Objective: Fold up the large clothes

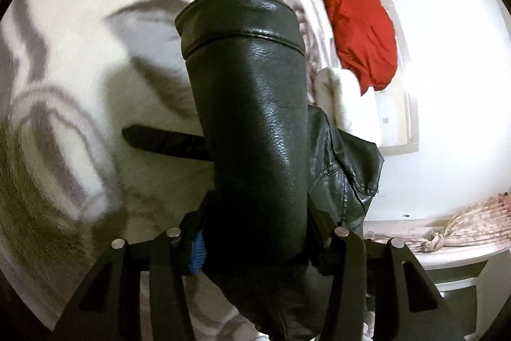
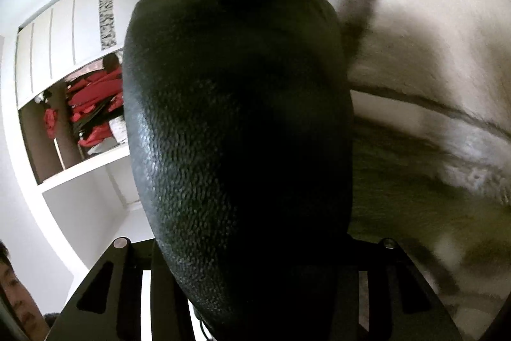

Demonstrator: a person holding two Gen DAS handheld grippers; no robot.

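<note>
- Bed with fuzzy cream blanket [image 1: 80,21], grey-brown pattern — blurred in both views.
- Red puffy garment [image 1: 357,21] lies on it, near far edge.
- White fluffy cloth [image 1: 338,98] just beside the red one.
- Black leather jacket [image 1: 255,123] — contact with blanket unclear.

Home bedroom: patterned bedspread [image 1: 80,85], open wardrobe [image 2: 80,117].

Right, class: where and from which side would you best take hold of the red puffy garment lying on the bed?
Grip the red puffy garment at its lower corner nearest the white fluffy cloth, coming from the left gripper's side. That end tapers to a thinner flap; the middle looks bulky. Both grippers are shut on the black leather jacket.
</note>
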